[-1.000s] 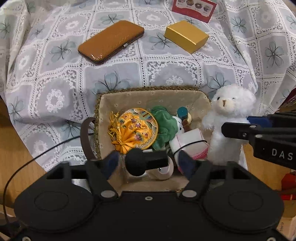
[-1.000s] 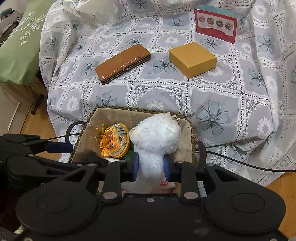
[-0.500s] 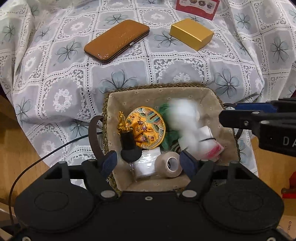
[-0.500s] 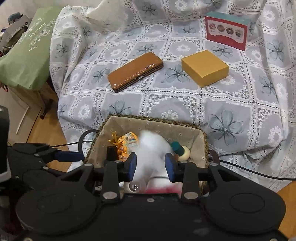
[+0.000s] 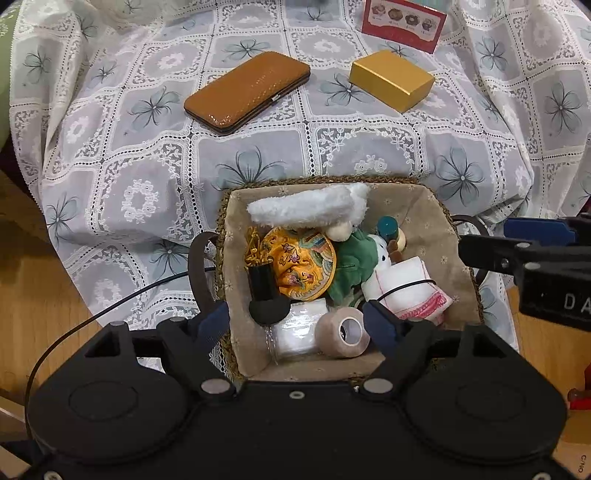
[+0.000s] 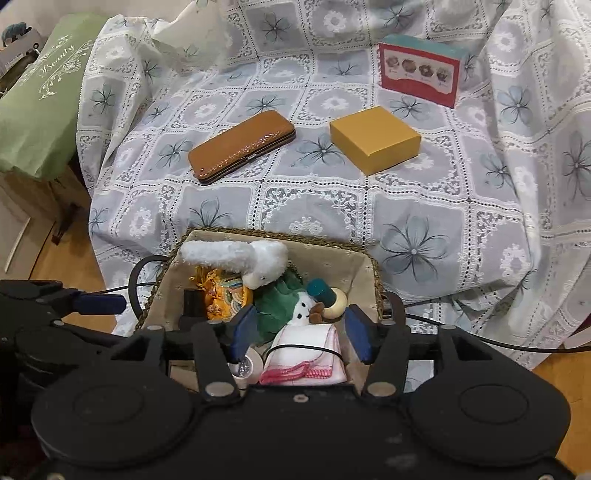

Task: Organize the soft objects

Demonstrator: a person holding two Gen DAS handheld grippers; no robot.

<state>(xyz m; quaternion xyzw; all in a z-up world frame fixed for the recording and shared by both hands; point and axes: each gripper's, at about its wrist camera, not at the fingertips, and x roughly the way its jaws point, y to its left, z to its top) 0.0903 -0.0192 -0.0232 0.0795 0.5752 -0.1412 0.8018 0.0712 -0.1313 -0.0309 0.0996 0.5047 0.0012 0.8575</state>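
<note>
A white plush bear (image 5: pixel 310 208) (image 6: pixel 236 254) lies on its side along the far wall of the fabric-lined basket (image 5: pixel 424 221) (image 6: pixel 354 262). Beside it are a yellow embroidered pouch (image 5: pixel 299 266), a green plush (image 5: pixel 351 266), a folded white cloth with a pink edge (image 5: pixel 406 291) (image 6: pixel 310 350), a tape roll (image 5: pixel 343 332) and a black capped object (image 5: pixel 264 291). My left gripper (image 5: pixel 295 325) hovers over the basket's near end; its jaws are opening and grip nothing. My right gripper (image 6: pixel 301 334) hangs above the cloth, jaws opening, nothing held between them.
On the lace-covered surface beyond the basket lie a brown case (image 5: pixel 247 92) (image 6: pixel 240 146), a gold box (image 5: pixel 391 79) (image 6: pixel 375 144) and a red picture box (image 5: pixel 402 22) (image 6: pixel 421 74). A green bag (image 6: pixel 40 96) sits at the far left. A black cable (image 6: pixel 480 343) trails past the basket.
The right jaws spread and the white bear fell from them into the basket. The black object left the left jaws and now rests in the basket; the left jaws widened.
</note>
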